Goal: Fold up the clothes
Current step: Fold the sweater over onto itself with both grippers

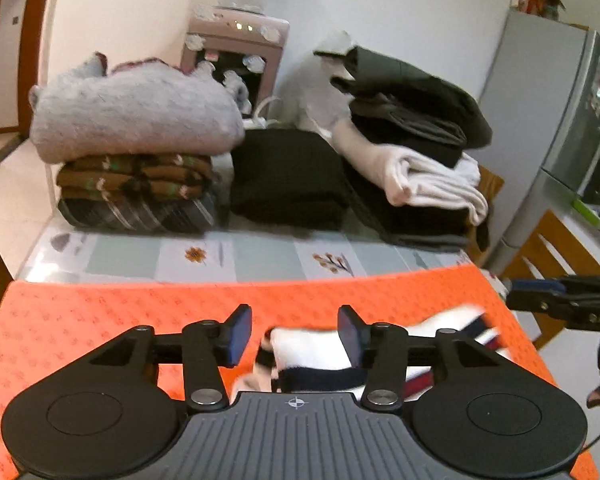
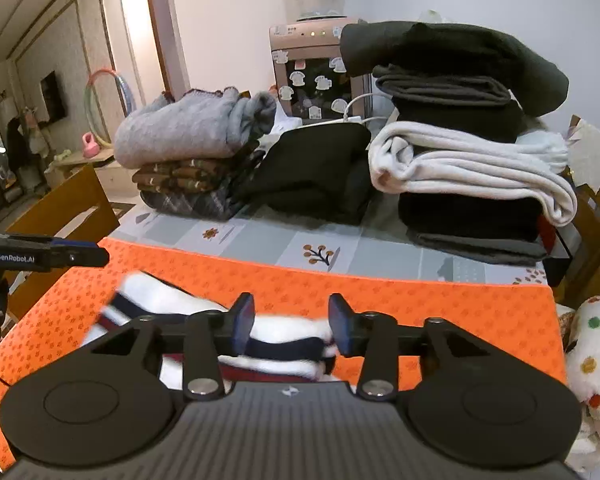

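Note:
A white garment with navy and red stripes (image 1: 312, 348) lies folded on the orange mat (image 1: 100, 320), blurred at its right end. My left gripper (image 1: 296, 336) hovers over its left part, jaws apart, the blue pads clear of the cloth. In the right wrist view the same garment (image 2: 156, 292) stretches across the mat (image 2: 420, 304), and my right gripper (image 2: 292, 322) stands open above its right part. Each gripper shows side-on in the other's view: the right one (image 1: 514, 292) at the right edge, the left one (image 2: 100, 255) at the left edge.
Beyond the mat, on the patterned tablecloth (image 1: 260, 256), stand folded stacks: a grey sweater on brown knitwear (image 1: 136, 120), a black pile (image 1: 288, 176), and white and dark clothes (image 1: 420, 160). A water dispenser (image 1: 236, 40), fridge (image 1: 548, 120), wooden chair (image 1: 548, 256) and polka-dot fabric (image 2: 592, 360) surround the table.

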A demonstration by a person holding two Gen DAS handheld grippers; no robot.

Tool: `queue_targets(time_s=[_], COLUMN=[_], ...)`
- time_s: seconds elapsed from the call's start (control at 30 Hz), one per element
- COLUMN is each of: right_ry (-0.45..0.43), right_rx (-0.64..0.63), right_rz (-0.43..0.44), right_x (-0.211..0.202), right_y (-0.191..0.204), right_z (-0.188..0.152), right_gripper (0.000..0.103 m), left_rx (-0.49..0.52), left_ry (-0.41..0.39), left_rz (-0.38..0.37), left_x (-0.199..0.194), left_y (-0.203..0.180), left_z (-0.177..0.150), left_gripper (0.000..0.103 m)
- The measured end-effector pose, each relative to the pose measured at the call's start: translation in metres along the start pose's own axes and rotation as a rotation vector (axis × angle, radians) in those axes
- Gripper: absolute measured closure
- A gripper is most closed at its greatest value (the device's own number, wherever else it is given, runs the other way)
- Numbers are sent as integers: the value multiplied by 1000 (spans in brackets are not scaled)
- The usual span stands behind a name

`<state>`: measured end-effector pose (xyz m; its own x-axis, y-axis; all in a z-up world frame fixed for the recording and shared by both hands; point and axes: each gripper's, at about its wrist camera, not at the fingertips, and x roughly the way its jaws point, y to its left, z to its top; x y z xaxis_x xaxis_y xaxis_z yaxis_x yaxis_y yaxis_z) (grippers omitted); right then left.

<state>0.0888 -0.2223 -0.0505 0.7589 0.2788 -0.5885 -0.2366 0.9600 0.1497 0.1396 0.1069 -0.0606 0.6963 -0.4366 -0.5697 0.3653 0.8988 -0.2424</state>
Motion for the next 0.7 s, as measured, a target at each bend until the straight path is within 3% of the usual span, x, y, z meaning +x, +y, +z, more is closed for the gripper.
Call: queue_targets(time_s=[0.13, 0.3, 0.5, 0.7], right_ry=[8, 49, 97, 179], right_rx=[-12, -28, -47, -68], right_rz=[-8, 16, 54, 32], right_x=[-3, 0, 21, 50], right_y=[1, 14, 33, 39], right_z=[-3, -14, -22, -41], right_gripper=[53, 49, 47, 45], left_rx=[31, 62, 125, 144], left_ry=[0, 47, 114, 182], left_rz=[15, -18, -75, -64], left_x=[-4, 0, 16, 39], left_y=[-6, -24, -47, -47], left_z=[-4, -20, -40, -62], left_gripper=[51, 51, 52, 52])
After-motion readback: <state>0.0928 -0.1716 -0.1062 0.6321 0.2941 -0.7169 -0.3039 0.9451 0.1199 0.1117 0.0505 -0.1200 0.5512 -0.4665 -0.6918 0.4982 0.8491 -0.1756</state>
